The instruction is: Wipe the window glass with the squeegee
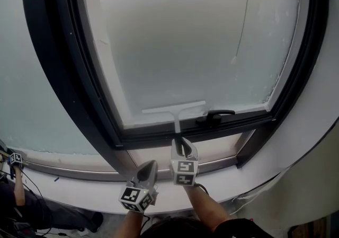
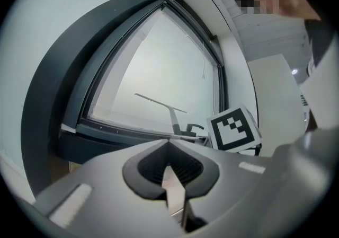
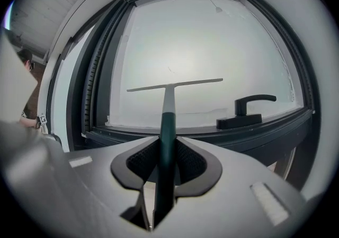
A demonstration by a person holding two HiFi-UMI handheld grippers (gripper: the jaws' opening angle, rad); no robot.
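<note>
There is one squeegee (image 1: 176, 111) here, and the right gripper (image 1: 183, 144) is clamped on its dark handle, the jaws shut against it from both sides, as the right gripper view shows plainly (image 3: 167, 149). The squeegee's single pale blade runs level across the low part of the glass (image 1: 185, 35), just above the bottom rail of the dark frame (image 1: 50, 72) and just left of the one black window handle (image 1: 214, 117). In the right gripper view the blade (image 3: 175, 84) sits a little above that handle (image 3: 248, 111), with the stem running straight down from it into the jaws. The left gripper (image 1: 152, 164) hangs beside the right one, lower and to its left, near it but not touching. Its jaws are closed on each other with nothing between them (image 2: 168, 142), and they point up at the same pane. From that view the squeegee (image 2: 170, 112) shows slanted, with the right gripper's marker cube (image 2: 233, 128) just to its right. Each of the two grippers carries one such cube. A third cube (image 1: 15, 158) shows at the far left edge of the head view, above a forearm. One thin cord (image 1: 241, 27) hangs down in front of the glass, ending well above the blade. A second pane (image 1: 21, 99) lies left of the frame.
</note>
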